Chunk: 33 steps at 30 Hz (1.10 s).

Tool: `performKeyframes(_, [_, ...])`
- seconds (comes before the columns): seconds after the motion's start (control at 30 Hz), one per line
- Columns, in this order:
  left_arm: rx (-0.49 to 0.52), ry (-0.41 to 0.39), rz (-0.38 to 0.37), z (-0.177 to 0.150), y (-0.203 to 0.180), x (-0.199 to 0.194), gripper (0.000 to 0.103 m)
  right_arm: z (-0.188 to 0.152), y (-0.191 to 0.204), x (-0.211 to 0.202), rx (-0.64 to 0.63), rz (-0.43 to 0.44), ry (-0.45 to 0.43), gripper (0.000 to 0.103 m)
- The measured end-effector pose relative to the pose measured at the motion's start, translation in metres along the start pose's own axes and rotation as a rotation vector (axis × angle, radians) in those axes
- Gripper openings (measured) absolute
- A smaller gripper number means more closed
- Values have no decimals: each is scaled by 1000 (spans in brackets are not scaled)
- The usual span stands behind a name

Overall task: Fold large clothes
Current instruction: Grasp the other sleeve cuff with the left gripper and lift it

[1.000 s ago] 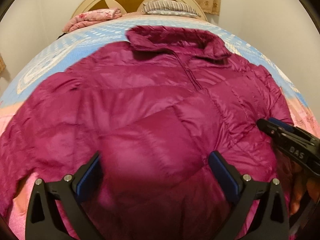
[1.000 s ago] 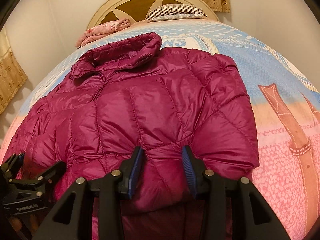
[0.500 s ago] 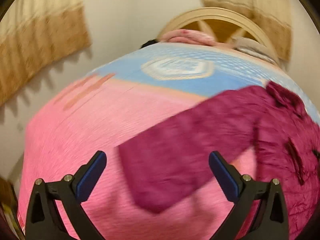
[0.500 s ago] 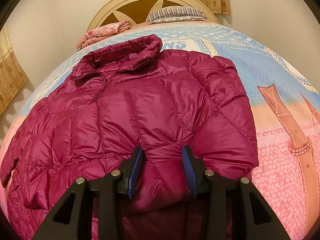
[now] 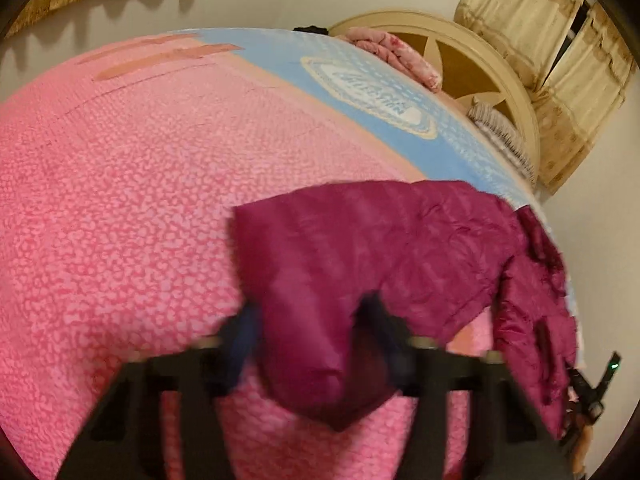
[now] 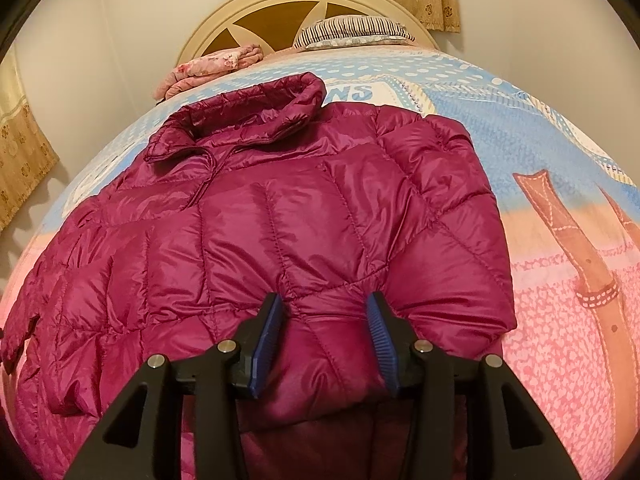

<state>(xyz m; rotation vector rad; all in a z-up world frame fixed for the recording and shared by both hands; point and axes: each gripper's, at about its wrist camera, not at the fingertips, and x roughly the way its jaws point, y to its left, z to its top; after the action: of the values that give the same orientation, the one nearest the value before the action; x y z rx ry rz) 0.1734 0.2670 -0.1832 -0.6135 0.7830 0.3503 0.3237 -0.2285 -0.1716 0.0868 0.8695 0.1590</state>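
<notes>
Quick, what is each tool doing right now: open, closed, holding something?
Left tool: jaws have just been closing, with the jacket sleeve between them; grip too blurred to tell.
Right tool: shut on the jacket.

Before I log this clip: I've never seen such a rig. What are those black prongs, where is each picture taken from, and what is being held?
There is no robot here. A person holds a gripper in each hand, and each has a wide-angle camera looking along its blue-padded jaws. The blurred picture is from the left gripper. Its jaws have just been closing on the sleeve of a magenta puffer jacket. The sharp picture is from the right gripper, whose jaws pinch the jacket's lower edge. The jacket lies on a pink and blue bed cover. A striped pillow and a folded pink blanket sit by the headboard.
</notes>
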Motion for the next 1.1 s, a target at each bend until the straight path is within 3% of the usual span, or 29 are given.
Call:
performKeyframes(0.1, [15,-24,-29,7,2,-11,17,0,0,0,-1,0,0,47])
performKeyframes(0.37, [177,-173,-13,43,-34,-59,13,0,-1,-1,3,7,-2,49])
performKeyframes(0.63, [439,-339,-89,60,-143,-114,12,0,-3,-1,14,25,-7,50])
performKeyframes(0.87, [728,-418,-93,15,-239,-126,12,-1,-7,-3,37,50,-14,51])
performKeyframes(1.1, [871,-290,-203,-44,-303,-85,12,-1,-12,-3,65,83,-21,51])
